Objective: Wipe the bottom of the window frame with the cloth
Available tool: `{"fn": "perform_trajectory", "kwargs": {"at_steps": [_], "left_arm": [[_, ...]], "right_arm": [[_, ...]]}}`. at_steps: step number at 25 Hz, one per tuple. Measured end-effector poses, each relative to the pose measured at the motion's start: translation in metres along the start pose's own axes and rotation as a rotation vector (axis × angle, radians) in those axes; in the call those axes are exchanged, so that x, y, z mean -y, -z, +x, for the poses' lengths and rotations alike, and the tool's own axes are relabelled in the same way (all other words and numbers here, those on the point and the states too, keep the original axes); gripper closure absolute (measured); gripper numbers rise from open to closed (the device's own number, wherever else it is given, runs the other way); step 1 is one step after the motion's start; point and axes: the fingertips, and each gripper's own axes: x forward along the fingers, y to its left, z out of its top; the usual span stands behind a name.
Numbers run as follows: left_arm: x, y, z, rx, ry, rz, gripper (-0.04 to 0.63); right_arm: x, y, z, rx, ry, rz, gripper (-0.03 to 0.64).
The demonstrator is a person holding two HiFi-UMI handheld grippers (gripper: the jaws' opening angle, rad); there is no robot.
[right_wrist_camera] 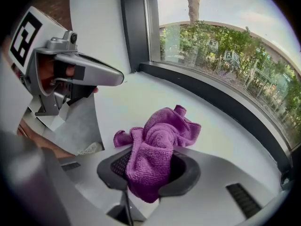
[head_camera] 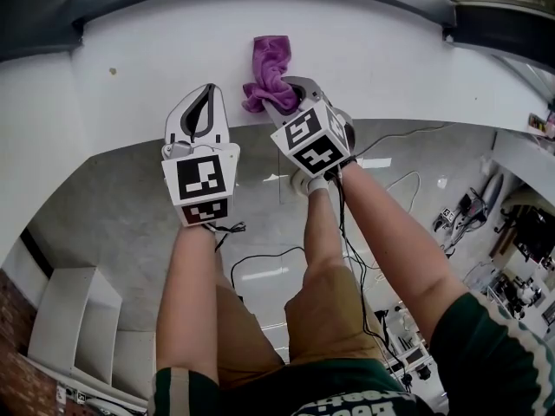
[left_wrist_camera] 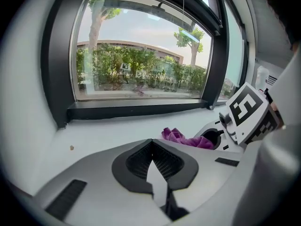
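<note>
Over the sill's front edge: left gripper (head_camera: 204, 94) and right gripper (head_camera: 286, 95) side by side, forearms stretched forward.
Left gripper: jaw tips pressed together, nothing between them.
Right gripper: jaws pinching the purple cloth (right_wrist_camera: 160, 140).
Cloth: bunched, spilling past the jaws over the white sill (head_camera: 390, 59), apart from the dark window frame (left_wrist_camera: 136, 109).
Room: grey floor (head_camera: 130, 206) below, black cables (head_camera: 260, 258) trailing; trees beyond the glass.
</note>
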Motion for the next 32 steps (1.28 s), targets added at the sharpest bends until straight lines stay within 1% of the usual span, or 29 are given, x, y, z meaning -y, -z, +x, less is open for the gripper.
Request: {"fn": "perform_trajectory", "kwargs": {"at_steps": [12, 24, 32], "left_arm": [[-0.053, 0.013, -0.019, 0.005, -0.050, -0.047, 0.586], [-0.113, 0.024, -0.039, 0.008, -0.119, -0.081, 0.586], [-0.147, 0.033, -0.056, 0.007, -0.154, -0.104, 0.586]], "right_arm": [[-0.037, -0.044, 0.030, 0.007, -0.044, -0.050, 0.488], [-0.078, -0.088, 0.061, 0.017, -0.103, -0.116, 0.488], [-0.116, -0.121, 0.080, 0.032, -0.151, -0.153, 0.488]]}}
